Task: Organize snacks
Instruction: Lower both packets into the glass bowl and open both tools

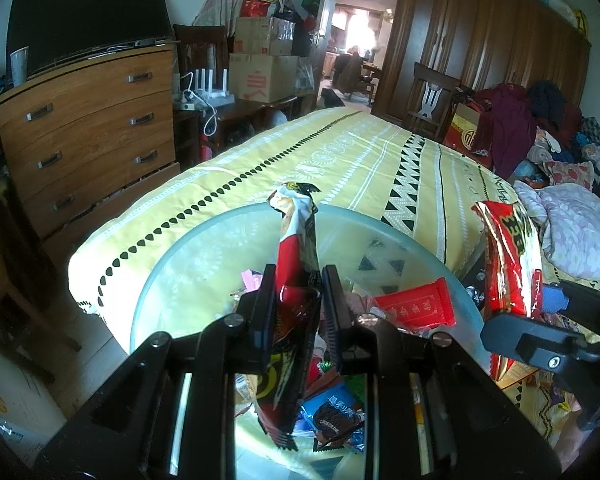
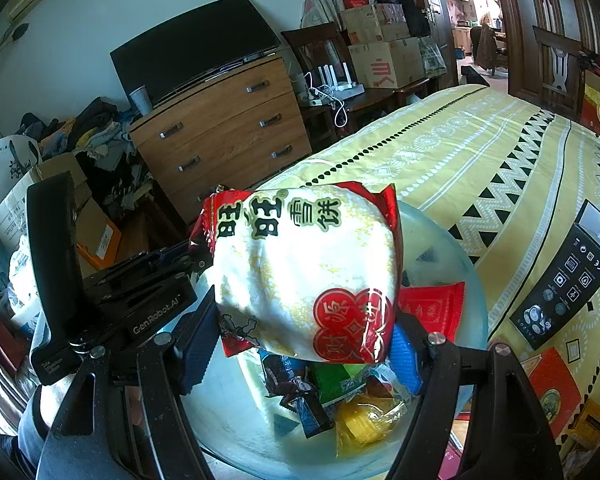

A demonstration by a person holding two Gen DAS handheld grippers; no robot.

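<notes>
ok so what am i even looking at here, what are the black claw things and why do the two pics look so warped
The black claws are two hand-held grippers, one in each of a person's hands; no robot arm is involved. Each carries a wide-angle camera looking along its fingers, hence the warping. One picture comes from the left gripper, the other from the right gripper.

Both hang over a glass bowl of wrapped snacks that sits on a yellow patterned bedspread. The left gripper is shut on a long, thin snack packet. The right gripper holds a puffy white and red rice cracker bag. A black box lies on the bedspread nearby.
</notes>
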